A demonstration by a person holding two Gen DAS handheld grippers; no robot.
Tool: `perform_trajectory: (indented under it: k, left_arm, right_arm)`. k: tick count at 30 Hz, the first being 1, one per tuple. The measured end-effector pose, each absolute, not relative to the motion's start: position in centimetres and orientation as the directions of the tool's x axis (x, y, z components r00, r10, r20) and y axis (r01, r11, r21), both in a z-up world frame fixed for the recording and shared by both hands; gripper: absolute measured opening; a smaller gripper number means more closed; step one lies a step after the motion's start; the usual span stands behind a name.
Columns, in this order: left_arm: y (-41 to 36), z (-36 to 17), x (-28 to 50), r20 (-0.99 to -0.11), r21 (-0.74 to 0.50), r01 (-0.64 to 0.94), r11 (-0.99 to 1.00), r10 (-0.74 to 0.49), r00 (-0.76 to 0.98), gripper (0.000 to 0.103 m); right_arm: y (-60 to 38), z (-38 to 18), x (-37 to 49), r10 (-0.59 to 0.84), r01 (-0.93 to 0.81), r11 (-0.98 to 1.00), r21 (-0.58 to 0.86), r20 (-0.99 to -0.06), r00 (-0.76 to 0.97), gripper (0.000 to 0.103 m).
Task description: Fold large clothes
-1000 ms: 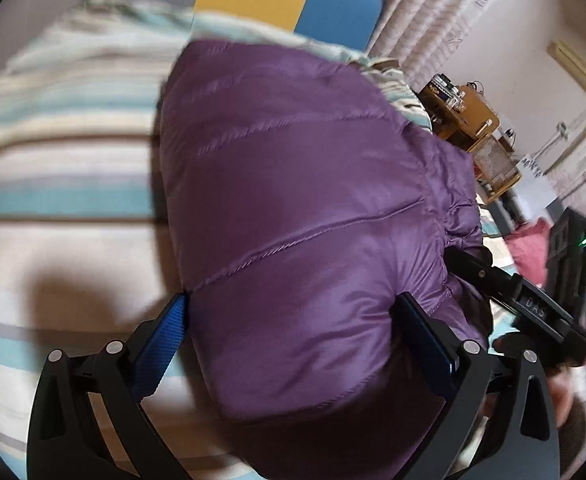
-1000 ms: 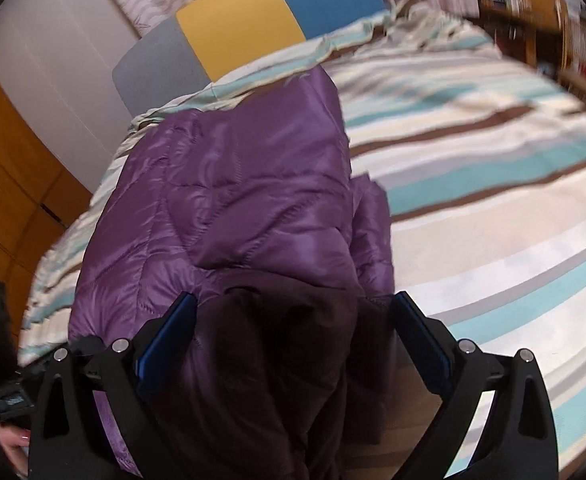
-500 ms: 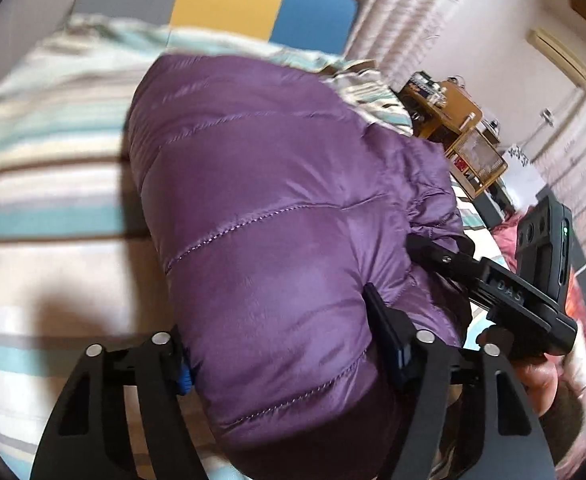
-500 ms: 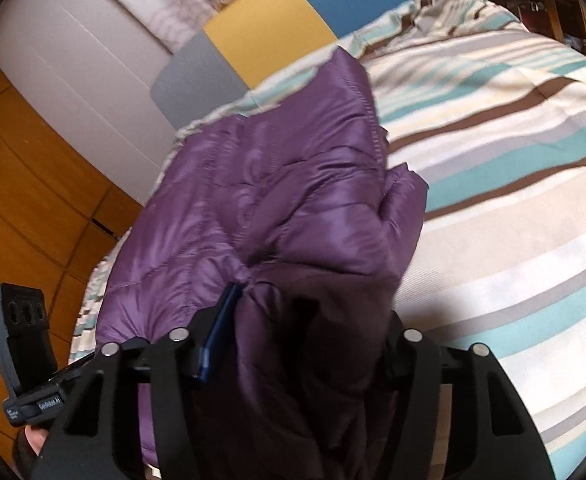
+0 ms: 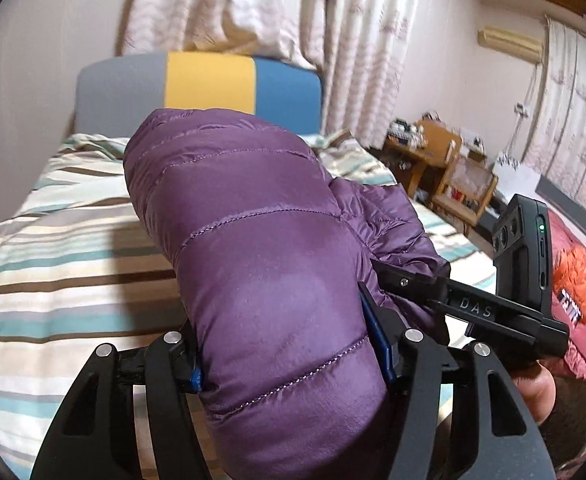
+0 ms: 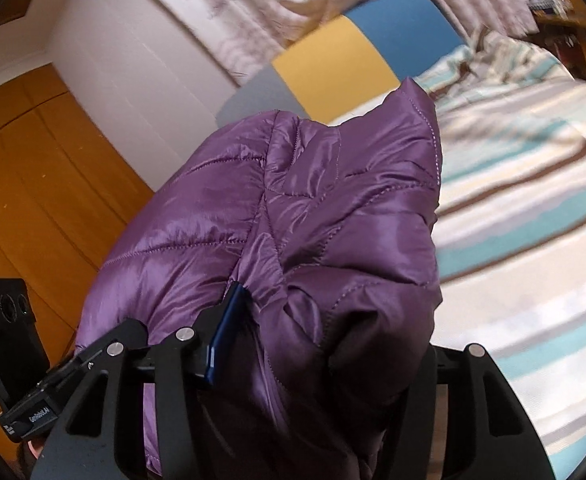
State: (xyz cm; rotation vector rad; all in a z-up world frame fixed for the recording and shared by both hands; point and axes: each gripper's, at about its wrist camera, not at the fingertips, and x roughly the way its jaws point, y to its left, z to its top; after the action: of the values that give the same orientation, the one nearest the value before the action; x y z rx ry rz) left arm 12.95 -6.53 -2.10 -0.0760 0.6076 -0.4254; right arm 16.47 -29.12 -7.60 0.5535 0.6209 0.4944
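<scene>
Left gripper (image 5: 289, 356) and right gripper (image 6: 325, 344) have just closed, both clamped on purple puffer jacket (image 5: 253, 240) above striped bed (image 5: 53, 264).

Bed (image 5: 65, 248) with bedding striped in cream, teal, brown and grey. Headboard (image 5: 209, 80) in three panels: grey, yellow, blue. Pale patterned curtains (image 5: 277, 8) behind the headboard. Wooden furniture (image 5: 445, 160) with cluttered tops beside the bed's far side. Wall-mounted air conditioner (image 5: 511, 44). Orange-brown wooden doors (image 6: 33, 184) seen from the right wrist.

Both tongs closed on the jacket (image 5: 261, 264), lifting it.
</scene>
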Motion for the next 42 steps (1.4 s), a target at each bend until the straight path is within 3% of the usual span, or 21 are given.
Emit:
perform_trajectory:
  k: [11, 20, 21, 22, 24, 26, 30, 33, 36, 38, 42]
  left_arm:
    - [4.1, -2.5, 11.8, -0.494, -0.249, 0.171, 0.953, -0.277, 0.824, 0.061]
    - [13.4, -8.1, 12.7, -0.611, -0.31, -0.073, 0.948, -0.14, 0.779, 0.063]
    - [14.7, -9.1, 12.7, -0.64, -0.327, -0.119, 0.938, -0.127, 0.758, 0.068]
    - [15.7, -9.9, 12.7, -0.66, -0.34, -0.152, 0.928, -0.12, 0.742, 0.078]
    - [16.9, -11.2, 12.0, -0.693, -0.289, -0.242, 0.926, -0.028, 0.72, 0.1]
    - [16.8, -11.5, 11.5, -0.688, -0.275, -0.232, 0.933, -0.022, 0.726, 0.1]
    - [16.1, -9.7, 10.4, -0.677, -0.262, -0.236, 0.936, -0.004, 0.736, 0.1]
    - [15.1, -7.0, 9.7, -0.631, -0.231, -0.247, 0.941, 0.048, 0.774, 0.1]
    - [15.2, -4.5, 9.7, -0.576, -0.237, -0.254, 0.938, 0.075, 0.814, 0.1]
    - [14.9, -2.8, 11.9, -0.591, -0.19, -0.282, 0.94, 0.12, 0.798, 0.1]
    - [14.5, -1.4, 17.2, -0.64, -0.091, -0.328, 0.94, 0.197, 0.743, 0.1]
  right_arm:
    - [-16.1, -4.7, 20.5, 0.654, -0.454, 0.746, 0.487, -0.403, 0.641, 0.054]
    - [-4.7, -8.3, 24.6, 0.658, -0.551, 0.748, 0.37, -0.517, 0.547, 0.054]
    - [-3.7, -8.6, 24.6, 0.646, -0.558, 0.755, 0.344, -0.532, 0.547, 0.056]
    - [-2.3, -9.1, 24.8, 0.613, -0.56, 0.774, 0.295, -0.572, 0.545, 0.069]
    - [-0.6, -10.2, 25.0, 0.557, -0.565, 0.797, 0.214, -0.623, 0.549, 0.08]
    - [0.1, -11.2, 24.9, 0.538, -0.574, 0.801, 0.169, -0.624, 0.567, 0.084]
    - [-2.0, -11.1, 24.5, 0.555, -0.524, 0.812, 0.255, -0.612, 0.563, 0.091]
    - [-6.0, -9.4, 23.4, 0.606, -0.479, 0.795, 0.372, -0.525, 0.598, 0.091]
    - [-8.6, -6.7, 23.3, 0.561, -0.427, 0.825, 0.37, -0.446, 0.697, 0.092]
    - [-8.2, -5.4, 24.5, 0.516, -0.409, 0.855, 0.318, -0.462, 0.721, 0.092]
    - [-4.7, -4.9, 28.5, 0.389, -0.352, 0.918, 0.182, -0.581, 0.715, 0.092]
